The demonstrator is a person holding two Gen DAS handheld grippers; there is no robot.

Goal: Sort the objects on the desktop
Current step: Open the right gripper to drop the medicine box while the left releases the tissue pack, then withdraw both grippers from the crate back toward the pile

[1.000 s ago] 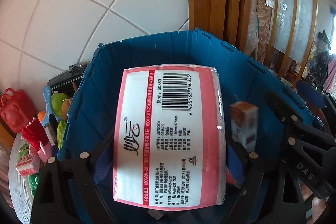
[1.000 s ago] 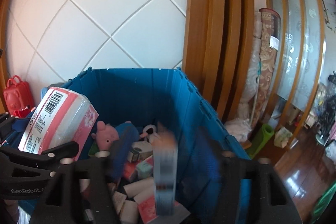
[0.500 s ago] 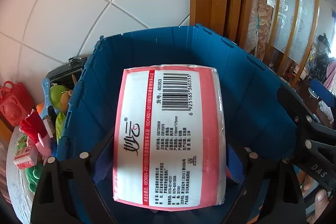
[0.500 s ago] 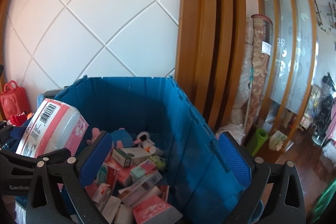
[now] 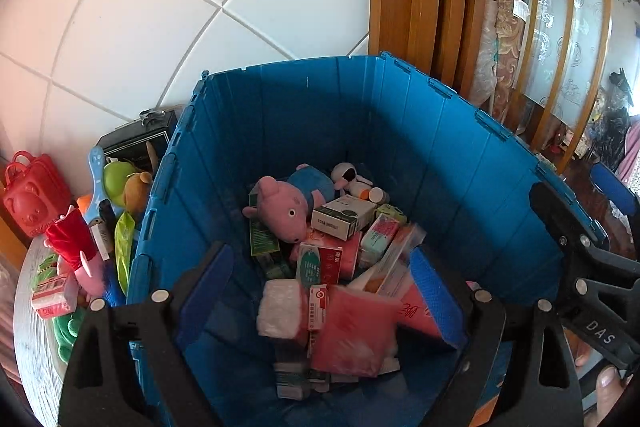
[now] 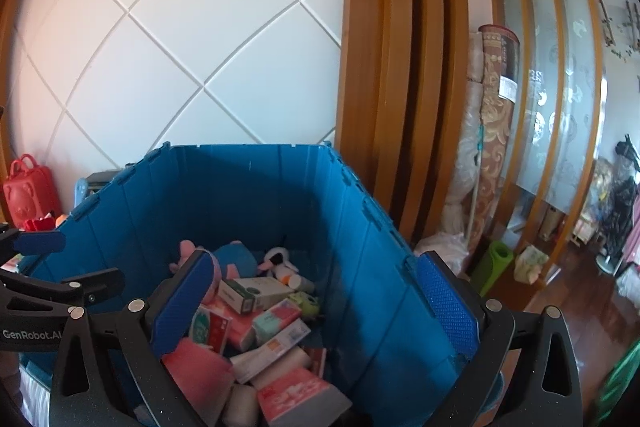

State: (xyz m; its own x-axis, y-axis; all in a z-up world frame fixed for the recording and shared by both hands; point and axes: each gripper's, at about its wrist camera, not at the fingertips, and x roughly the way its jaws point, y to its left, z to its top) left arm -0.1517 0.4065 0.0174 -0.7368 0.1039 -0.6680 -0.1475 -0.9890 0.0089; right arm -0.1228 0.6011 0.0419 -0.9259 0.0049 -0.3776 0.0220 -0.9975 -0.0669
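- Left wrist view first: left claw [image 5: 320, 291] has its blue pads spread wide with nothing gripped, hanging over the open crate [image 5: 460, 155].
- Right below that gap there's a blurry pink pack [image 5: 352, 331] on top of the pile, tilted, looks like it's not settled. Can't read any print on it.
- Right claw [image 6: 316, 307] is the same deal, pads apart and empty, also over the crate, and its black frame shows at the right edge of the left view.
- Further into the crate: a pig plush [image 5: 284, 207], a white box [image 5: 340, 217], plus a jumble of small cartons and packets I can't tell apart.
- My read is the crate is the drop spot, and what's left to sort is outside it.
- That leftover stuff sits on the desk [image 5: 28, 327] just past the crate's left wall: red toy [image 5: 70, 239], green plush [image 5: 118, 175], blue brush [image 5: 96, 167], red case [image 5: 34, 193] further back by the tiled wall.
- So the key thing: next pickup lies to the left of both claws, over the crate wall. Left claw is clearly the nearer one, and it'd have to clear the rim on the way.
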